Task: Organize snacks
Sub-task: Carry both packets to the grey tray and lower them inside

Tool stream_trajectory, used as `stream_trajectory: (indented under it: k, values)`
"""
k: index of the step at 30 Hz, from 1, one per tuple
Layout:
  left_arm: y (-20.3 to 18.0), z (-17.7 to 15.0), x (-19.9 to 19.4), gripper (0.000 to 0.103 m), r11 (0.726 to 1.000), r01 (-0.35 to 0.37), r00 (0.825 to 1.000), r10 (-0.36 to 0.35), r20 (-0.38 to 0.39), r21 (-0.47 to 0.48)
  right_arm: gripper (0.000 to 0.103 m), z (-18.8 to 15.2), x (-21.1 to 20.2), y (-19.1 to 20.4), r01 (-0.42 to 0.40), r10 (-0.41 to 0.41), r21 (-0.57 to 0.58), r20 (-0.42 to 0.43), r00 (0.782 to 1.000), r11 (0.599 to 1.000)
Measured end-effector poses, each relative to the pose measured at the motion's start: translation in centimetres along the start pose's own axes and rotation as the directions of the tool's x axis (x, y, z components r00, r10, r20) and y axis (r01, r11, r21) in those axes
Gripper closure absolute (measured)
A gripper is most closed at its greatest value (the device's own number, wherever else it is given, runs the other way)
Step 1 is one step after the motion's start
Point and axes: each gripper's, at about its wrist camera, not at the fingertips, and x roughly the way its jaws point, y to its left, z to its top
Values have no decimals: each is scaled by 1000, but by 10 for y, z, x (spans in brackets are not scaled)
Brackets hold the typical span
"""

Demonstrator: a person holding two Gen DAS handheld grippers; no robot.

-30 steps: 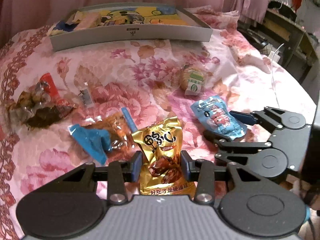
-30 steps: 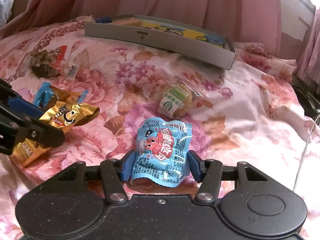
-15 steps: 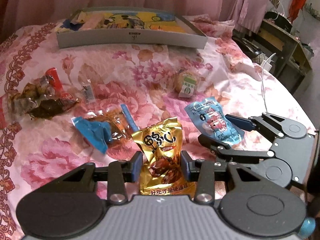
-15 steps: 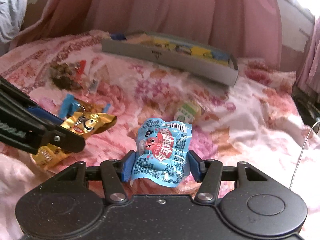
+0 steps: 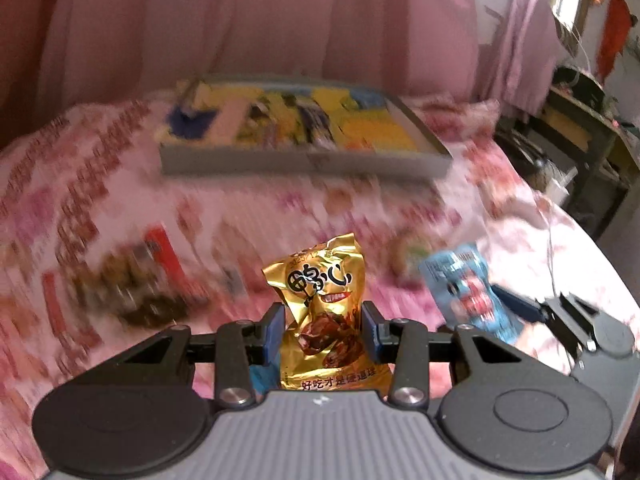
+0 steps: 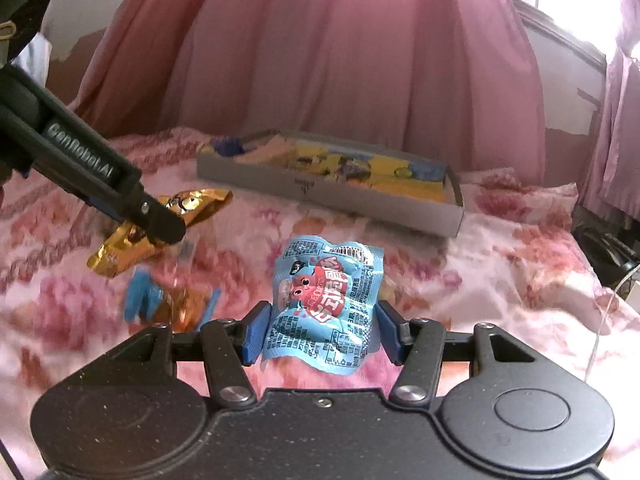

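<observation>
You've got the gold pack (image 5: 322, 316) pinched in your left gripper (image 5: 323, 330) and the blue pack (image 6: 326, 304) in your right gripper (image 6: 322, 330), both lifted short of the tray (image 6: 332, 196), which sits dead ahead.

A home bedroom: a bed under a pink floral bedspread (image 6: 500, 264) fills the view, pink fabric curtains (image 6: 340, 60) hang behind it, and a cluttered dark wooden desk (image 5: 580, 132) stands beside the bed.

Upright gold snack packet (image 5: 322, 312) and light-blue snack packet (image 6: 326, 300) (red cartoon print), both pinched aloft.
</observation>
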Motion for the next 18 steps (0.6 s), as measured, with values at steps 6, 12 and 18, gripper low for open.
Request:
stream_trajectory:
  k: [6,12,18]
  values:
    - [15,58,7,59,1000,-21,997,19,81,22,45,58,37,-7,-31,26,67,86,996,997]
    - [35,111,27,59,998,-56,983,52,177,18,45,109,101,-10,-48,36,65,173,984,997]
    - [61,139,57,59,995,-95,963,92,253,-3,45,128,150,-12,-42,34,46,169,985,998]
